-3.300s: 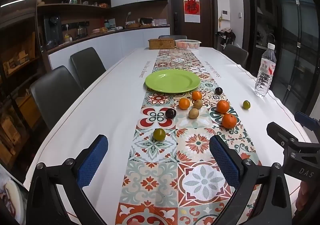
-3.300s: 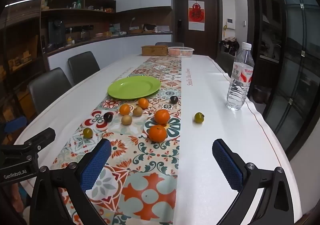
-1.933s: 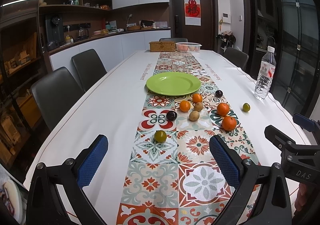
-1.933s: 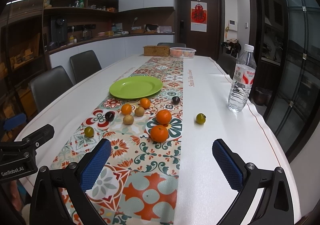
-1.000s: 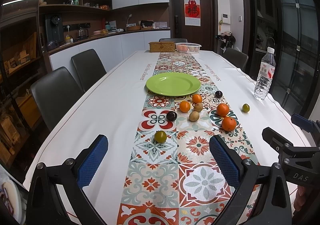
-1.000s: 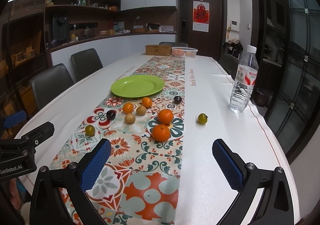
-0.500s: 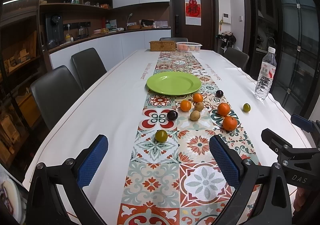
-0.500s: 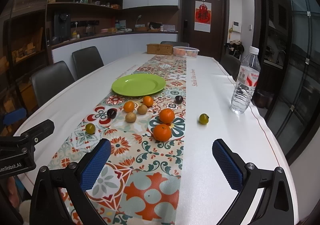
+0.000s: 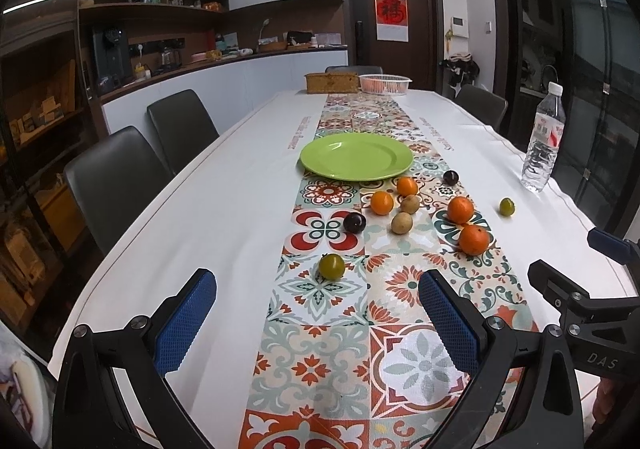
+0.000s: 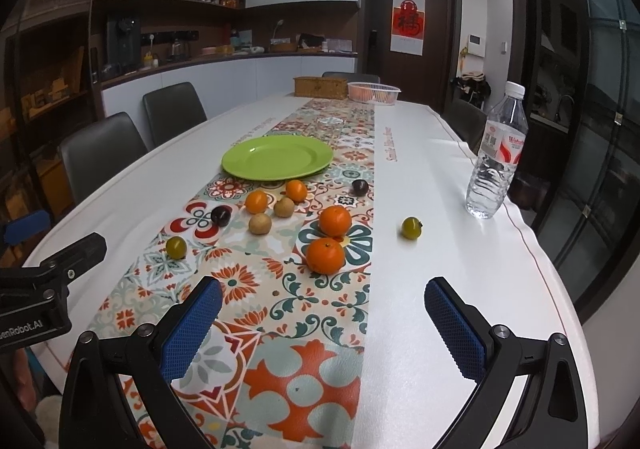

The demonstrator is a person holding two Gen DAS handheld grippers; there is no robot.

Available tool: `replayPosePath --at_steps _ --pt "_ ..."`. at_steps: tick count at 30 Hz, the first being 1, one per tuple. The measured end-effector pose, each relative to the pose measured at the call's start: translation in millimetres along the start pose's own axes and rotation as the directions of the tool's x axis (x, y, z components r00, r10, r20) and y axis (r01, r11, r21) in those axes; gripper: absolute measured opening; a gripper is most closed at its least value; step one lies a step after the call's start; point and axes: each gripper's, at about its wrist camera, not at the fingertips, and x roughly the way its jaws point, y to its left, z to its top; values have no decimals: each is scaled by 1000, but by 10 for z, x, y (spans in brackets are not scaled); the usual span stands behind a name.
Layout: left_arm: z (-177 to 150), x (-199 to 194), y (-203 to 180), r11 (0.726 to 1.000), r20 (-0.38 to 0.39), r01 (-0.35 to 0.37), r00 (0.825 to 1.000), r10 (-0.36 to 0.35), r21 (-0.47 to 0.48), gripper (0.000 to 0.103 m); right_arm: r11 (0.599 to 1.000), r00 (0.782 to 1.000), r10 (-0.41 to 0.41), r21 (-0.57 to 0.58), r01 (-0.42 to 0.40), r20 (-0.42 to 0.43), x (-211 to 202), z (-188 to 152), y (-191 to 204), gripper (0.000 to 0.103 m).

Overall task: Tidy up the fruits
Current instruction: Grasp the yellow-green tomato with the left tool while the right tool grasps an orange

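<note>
An empty green plate [image 9: 356,157] [image 10: 277,157] lies on the patterned runner. In front of it are scattered fruits: several oranges, the nearest [image 10: 325,256] [image 9: 473,239], two brown fruits [image 9: 401,222], two dark plums [image 9: 354,222] [image 10: 360,187], and two green fruits, one on the runner [image 9: 331,266] [image 10: 176,247], one on the white cloth [image 10: 411,228] [image 9: 506,206]. My left gripper [image 9: 316,323] is open and empty, above the near runner short of the green fruit. My right gripper [image 10: 324,325] is open and empty, short of the nearest orange.
A water bottle [image 10: 496,157] [image 9: 544,141] stands at the table's right edge. A wicker box [image 9: 331,82] and a pink basket [image 9: 385,83] sit at the far end. Dark chairs [image 9: 116,177] line the left side.
Both grippers have drifted slightly forward and a little up over the table; the fruits and plate have not moved. Both stay open.
</note>
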Motion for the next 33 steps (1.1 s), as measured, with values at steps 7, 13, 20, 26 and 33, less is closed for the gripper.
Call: replayPosePath --at_steps 7,13,20,26,33 --pt "4 112 4 1000 -1 -10 1000 10 12 103 1000 999 11 -22 -12 -31 152 16 30 102" --pt "25 309 17 1000 -31 0 1000 1 9 97 999 999 13 -35 -15 -52 327 39 77 102" --pt "48 583 35 1000 -78 -11 997 10 -4 93 1000 997 12 -28 -14 -78 561 83 79 102" --pt "64 830 47 1000 -129 -9 992 8 -9 88 1000 992 21 1 -22 -122 813 105 51 101" --pt "61 1113 62 999 -191 6 981 -13 -34 82 1000 986 21 17 -18 -167 1078 123 47 96"
